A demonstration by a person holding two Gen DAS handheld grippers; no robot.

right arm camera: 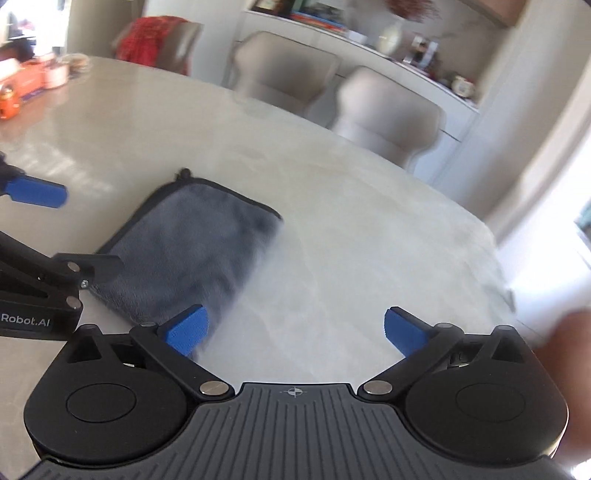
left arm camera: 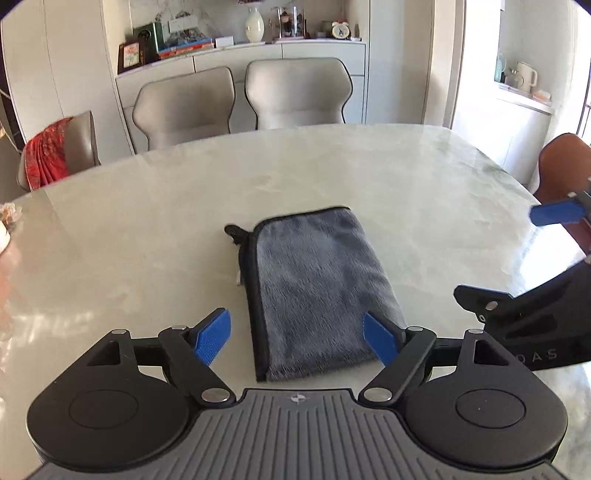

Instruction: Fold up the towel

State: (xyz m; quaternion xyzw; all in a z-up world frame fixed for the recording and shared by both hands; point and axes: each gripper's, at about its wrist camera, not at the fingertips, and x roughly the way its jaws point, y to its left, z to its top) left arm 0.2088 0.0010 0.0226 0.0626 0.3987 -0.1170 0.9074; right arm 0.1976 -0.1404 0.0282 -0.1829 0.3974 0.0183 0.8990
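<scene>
- The left gripper has its jaws spread wide, with nothing pinched between the blue pads; the near end of the towel lies below the gap, and whether the right-hand pad brushes the cloth cannot be told.
- The right gripper stands fully spread over bare table, empty; its left pad overlaps the towel's near corner in the right wrist view, contact unclear.
- The towel, grey plush with a black bound edge and a small loop at one far corner, lies folded into a narrow rectangle, flat on the table.
- The table is a pale, glossy, marble-look slab with rounded corners, catching strong daylight.
- Two beige padded chairs stand at the far side; a third chair at the left carries a red patterned cloth, and a brown chair shows at the right.
- Behind them a white sideboard holds a cream vase, books and a small alarm clock.
- The right wrist view is blurred; orange items sit at the table's far left end.
</scene>
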